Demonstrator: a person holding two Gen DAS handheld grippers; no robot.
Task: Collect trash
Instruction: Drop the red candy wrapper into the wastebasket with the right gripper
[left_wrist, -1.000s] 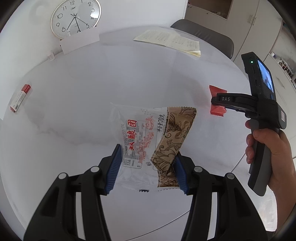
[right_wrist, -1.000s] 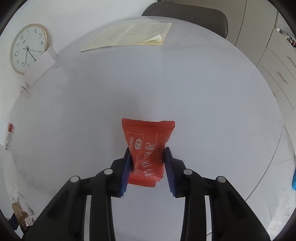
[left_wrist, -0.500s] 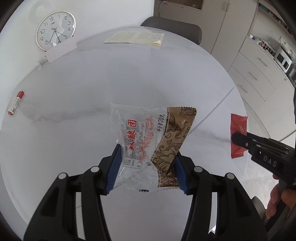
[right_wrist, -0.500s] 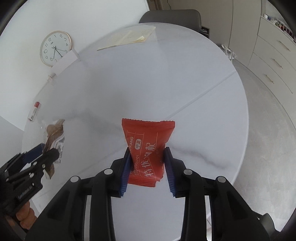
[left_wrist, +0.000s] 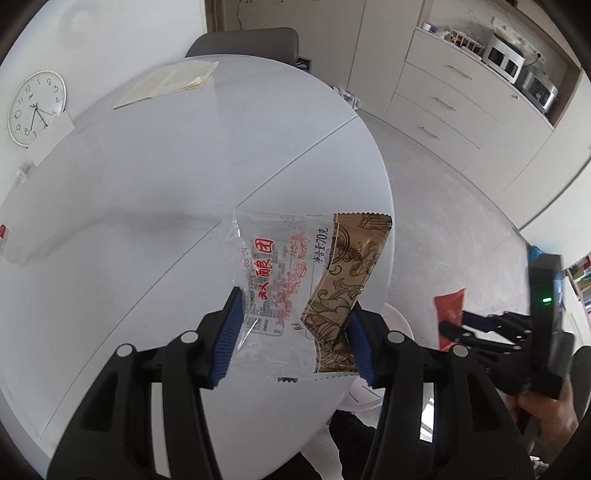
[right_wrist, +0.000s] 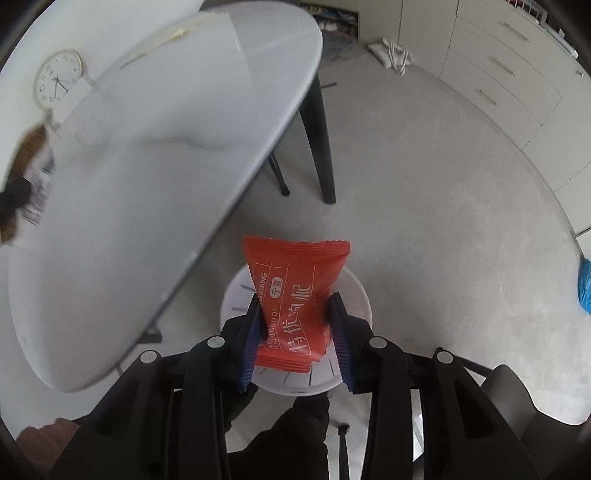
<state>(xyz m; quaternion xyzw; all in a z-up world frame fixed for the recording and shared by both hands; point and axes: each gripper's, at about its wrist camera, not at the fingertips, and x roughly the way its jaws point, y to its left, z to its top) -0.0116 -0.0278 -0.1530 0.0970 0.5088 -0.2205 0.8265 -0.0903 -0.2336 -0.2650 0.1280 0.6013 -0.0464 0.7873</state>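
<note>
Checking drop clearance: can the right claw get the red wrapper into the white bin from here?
Probably yes. The right claw holds the red wrapper directly over the white bin on the floor, past the table edge, with nothing visible between them.

This looks like a home's dining and kitchen area. A round white marble-look table (left_wrist: 147, 177) stands on a grey concrete-like floor (right_wrist: 424, 177), with a grey upholstered chair (left_wrist: 243, 42) pushed to its far side and a round white wall clock (left_wrist: 35, 107) leaning beside it. Along the wall run cream cabinets with slim brass drawer handles (left_wrist: 443, 107), and a white countertop oven (left_wrist: 504, 61) sits in a recessed shelf above them.
</note>
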